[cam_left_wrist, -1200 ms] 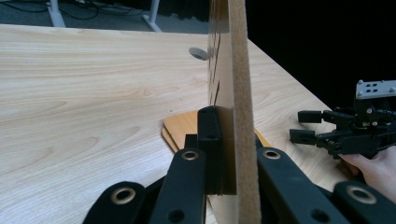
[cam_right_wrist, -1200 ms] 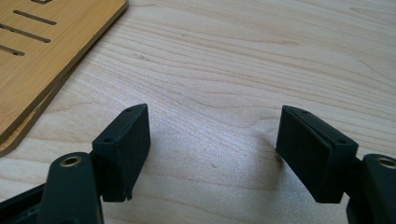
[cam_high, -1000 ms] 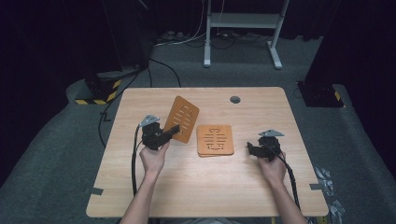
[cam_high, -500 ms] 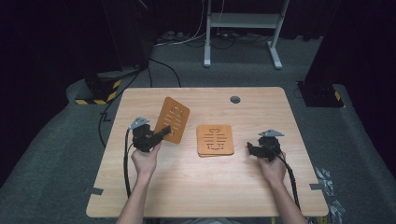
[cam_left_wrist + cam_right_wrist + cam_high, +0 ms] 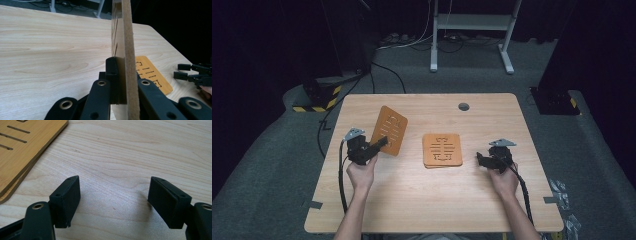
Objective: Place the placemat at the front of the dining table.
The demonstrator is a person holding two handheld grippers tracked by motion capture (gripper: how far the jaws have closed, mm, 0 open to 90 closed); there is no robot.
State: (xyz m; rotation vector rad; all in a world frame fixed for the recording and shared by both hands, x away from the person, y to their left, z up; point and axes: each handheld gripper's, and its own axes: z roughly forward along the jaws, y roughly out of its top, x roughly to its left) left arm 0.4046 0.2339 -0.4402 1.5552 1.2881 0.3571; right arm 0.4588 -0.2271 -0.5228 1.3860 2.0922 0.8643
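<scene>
An orange wooden board with cut slots is lifted off the table and stands tilted, with my left gripper shut on its lower edge. In the left gripper view the board stands on edge between the pads of my left gripper. A stack of like boards lies flat at the table's middle. Right of the stack, my right gripper rests low over the table, open. In the right gripper view, bare wood lies between the jaws of my right gripper, and the stack sits at the upper left.
The light wooden table has a round grey grommet near its far edge. On the dark floor behind stand a white desk frame and a yellow-black striped base. Cables trail from both grippers toward the near edge.
My left hand has carried the held board to the left, away from the stack. The right gripper has stayed where it was.
</scene>
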